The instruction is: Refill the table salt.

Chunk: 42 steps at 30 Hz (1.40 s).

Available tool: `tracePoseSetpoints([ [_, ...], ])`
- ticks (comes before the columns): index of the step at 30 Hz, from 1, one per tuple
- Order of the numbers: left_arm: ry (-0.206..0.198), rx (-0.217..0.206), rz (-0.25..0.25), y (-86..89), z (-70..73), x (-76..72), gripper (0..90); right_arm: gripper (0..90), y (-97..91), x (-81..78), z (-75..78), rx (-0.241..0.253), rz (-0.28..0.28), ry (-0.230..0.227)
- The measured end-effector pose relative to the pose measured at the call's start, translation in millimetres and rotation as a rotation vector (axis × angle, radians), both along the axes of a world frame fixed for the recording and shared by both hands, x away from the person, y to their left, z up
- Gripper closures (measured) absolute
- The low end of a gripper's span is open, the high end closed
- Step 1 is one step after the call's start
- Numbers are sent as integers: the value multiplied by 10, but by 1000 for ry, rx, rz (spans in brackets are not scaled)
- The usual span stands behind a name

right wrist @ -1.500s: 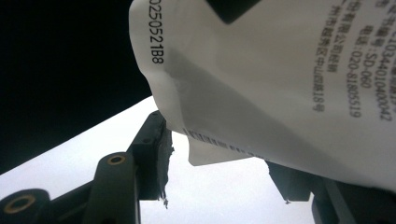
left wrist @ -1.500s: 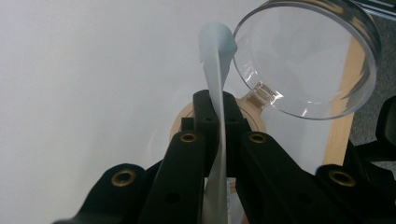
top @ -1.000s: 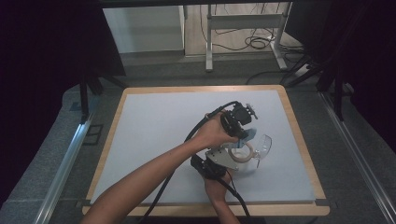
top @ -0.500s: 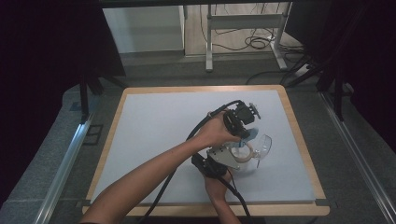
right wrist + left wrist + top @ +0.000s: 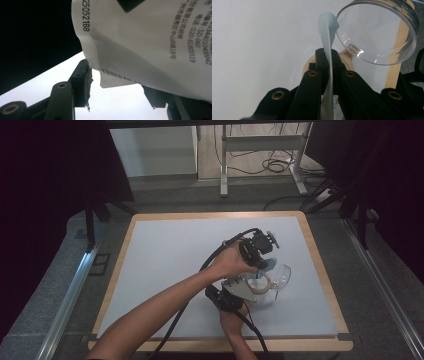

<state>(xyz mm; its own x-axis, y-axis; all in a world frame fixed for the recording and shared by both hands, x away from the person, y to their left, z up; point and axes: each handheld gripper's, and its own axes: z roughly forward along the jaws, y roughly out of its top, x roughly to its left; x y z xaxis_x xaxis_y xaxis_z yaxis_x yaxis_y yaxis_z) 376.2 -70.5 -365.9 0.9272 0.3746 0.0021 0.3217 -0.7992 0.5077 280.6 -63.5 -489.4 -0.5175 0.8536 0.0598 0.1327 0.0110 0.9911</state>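
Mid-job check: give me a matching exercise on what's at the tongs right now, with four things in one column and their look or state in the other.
Things:
1. left tongs
2. packet
3. glass jug
4. table

Look or state:
A. clear, with a wooden collar
B. shut on a thin edge
C. pale top with a wooden border
D. white with black print

Pairs: 1-B, 2-D, 3-A, 4-C

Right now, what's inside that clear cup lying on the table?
The clear cup looks empty: through its wall only the white table and wooden edge show. The packet is pinched beside its rim. Its far end is out of frame.
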Motion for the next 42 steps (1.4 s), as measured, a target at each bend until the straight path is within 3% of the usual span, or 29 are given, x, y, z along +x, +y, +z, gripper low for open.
tracePoseSetpoints([
  [42,-1,8,-10,-74,-1,-11,898,457,-51,-8,-3,18,-13,2],
])
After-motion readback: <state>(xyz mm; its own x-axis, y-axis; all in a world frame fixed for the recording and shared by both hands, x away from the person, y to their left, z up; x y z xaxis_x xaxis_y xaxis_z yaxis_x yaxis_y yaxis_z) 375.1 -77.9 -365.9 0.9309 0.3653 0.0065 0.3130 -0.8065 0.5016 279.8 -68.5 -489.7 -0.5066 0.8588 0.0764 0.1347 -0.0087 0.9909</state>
